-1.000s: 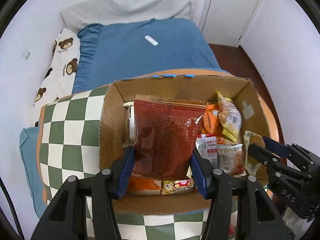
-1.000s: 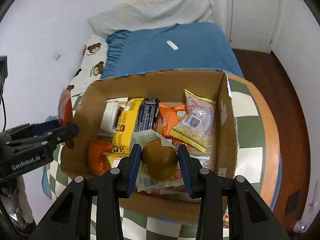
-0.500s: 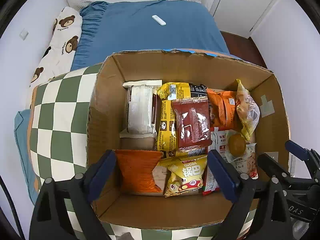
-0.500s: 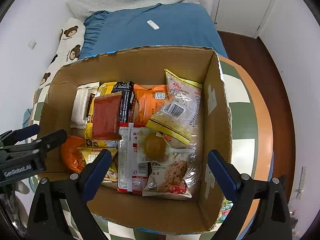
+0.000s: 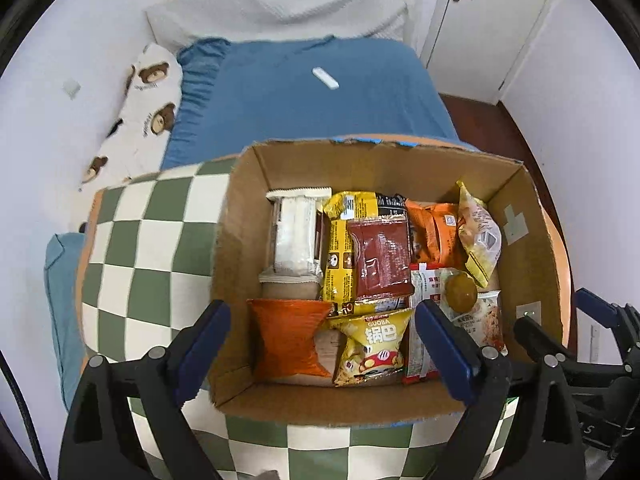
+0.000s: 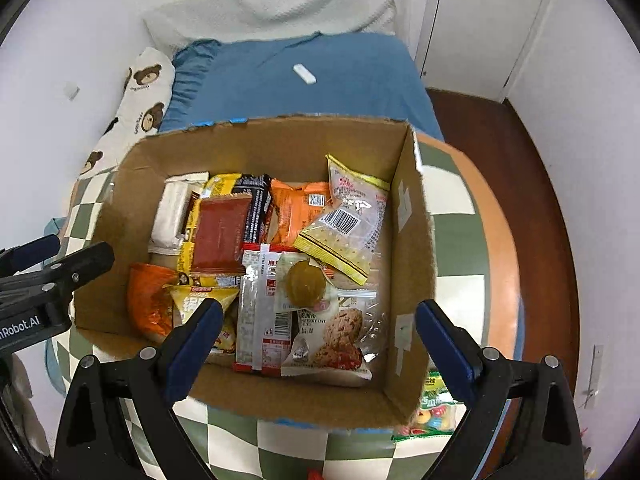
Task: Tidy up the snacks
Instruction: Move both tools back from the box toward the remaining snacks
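An open cardboard box (image 5: 520, 248) (image 6: 412, 240) on the checkered table holds several snack packets. A dark red packet (image 5: 380, 258) (image 6: 220, 234) lies on a yellow-black packet. A round brown pastry in clear wrap (image 5: 461, 290) (image 6: 306, 285) rests on other packets at the right. My left gripper (image 5: 322, 342) is open and empty above the box's near wall. My right gripper (image 6: 318, 346) is open and empty above the box's near right part. The right gripper also shows at the right edge of the left wrist view (image 5: 560, 316).
A green candy packet (image 6: 434, 412) lies on the checkered tablecloth (image 5: 148, 248) just right of the box. Behind the table stands a bed with a blue sheet (image 5: 304, 100), a white remote (image 5: 325, 78) and a bear-print pillow (image 5: 140, 112). A door (image 5: 492, 20) is at the back right.
The left gripper opened and let go of the dark red packet, which now lies in the box. The right gripper opened and released the pastry. Both grippers have drawn back.
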Action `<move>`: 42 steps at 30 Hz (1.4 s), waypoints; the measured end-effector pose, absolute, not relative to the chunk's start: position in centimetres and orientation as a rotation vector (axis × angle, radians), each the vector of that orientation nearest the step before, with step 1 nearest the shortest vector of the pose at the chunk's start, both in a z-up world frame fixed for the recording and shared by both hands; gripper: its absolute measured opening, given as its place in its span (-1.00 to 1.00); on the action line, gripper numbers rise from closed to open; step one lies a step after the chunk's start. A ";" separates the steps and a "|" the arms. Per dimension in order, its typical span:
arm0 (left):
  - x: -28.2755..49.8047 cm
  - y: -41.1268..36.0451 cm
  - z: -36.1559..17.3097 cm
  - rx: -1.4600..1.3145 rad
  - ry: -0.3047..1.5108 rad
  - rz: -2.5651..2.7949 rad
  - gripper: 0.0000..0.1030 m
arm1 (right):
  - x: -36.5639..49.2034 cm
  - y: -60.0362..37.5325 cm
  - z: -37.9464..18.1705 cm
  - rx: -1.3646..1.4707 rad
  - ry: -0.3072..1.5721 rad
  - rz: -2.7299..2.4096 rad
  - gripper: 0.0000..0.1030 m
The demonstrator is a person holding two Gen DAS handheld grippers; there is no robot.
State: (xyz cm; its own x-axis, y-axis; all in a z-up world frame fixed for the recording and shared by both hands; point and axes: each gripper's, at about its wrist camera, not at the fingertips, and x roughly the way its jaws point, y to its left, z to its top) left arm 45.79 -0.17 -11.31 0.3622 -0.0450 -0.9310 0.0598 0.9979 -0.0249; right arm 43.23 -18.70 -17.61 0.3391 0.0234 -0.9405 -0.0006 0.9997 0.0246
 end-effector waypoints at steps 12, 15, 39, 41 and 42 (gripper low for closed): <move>37.6 0.3 -6.3 0.012 1.006 -0.044 0.83 | 36.1 -18.2 -11.8 -0.010 1.051 0.019 0.92; 35.6 0.4 -5.3 0.008 0.975 -0.044 0.83 | 33.9 -18.0 -10.3 -0.010 1.008 0.024 0.92; 26.9 -2.5 -5.2 -0.004 0.952 -0.068 0.83 | 24.5 -22.0 -8.6 0.134 0.907 0.073 0.90; 26.6 -3.7 -7.2 -0.013 1.010 -0.097 0.83 | 24.3 -23.3 -9.9 0.156 0.940 0.075 0.79; 26.6 -4.7 -8.9 -0.009 1.068 -0.121 0.83 | 24.2 -24.3 -10.9 0.184 0.964 0.083 0.58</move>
